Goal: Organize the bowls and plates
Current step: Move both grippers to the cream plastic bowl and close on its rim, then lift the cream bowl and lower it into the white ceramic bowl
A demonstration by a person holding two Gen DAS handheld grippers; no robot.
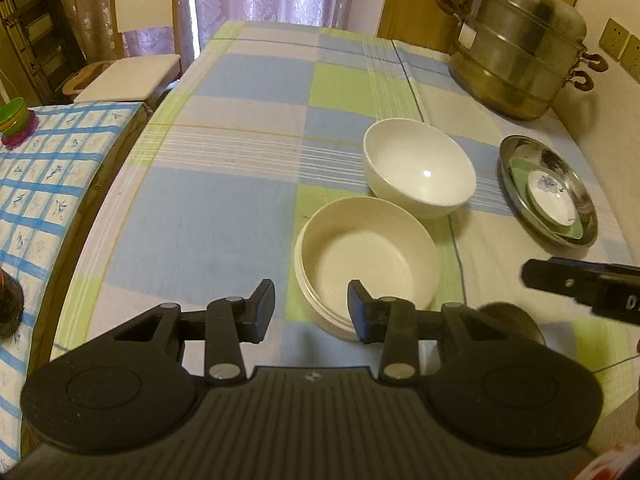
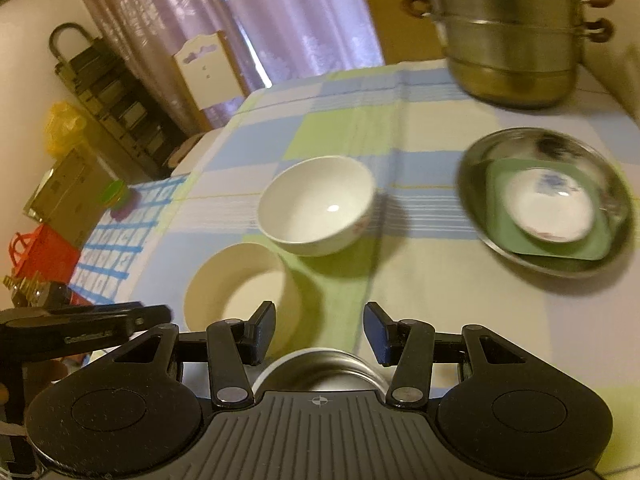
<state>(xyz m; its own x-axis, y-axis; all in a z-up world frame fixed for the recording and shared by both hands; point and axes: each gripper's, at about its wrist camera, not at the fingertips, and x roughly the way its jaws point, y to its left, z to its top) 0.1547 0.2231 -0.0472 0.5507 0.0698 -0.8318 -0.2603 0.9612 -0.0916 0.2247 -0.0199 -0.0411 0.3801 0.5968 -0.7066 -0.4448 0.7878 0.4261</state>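
Hovering over cream bowl [image 1: 366, 258]

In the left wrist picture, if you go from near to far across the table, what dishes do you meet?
Cream bowl → white bowl → steel steamer pot. The steel tray of plates lies off to the right.

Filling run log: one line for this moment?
left claw: open, empty | right claw: open, empty | cream bowl, white bowl: on table, unstacked
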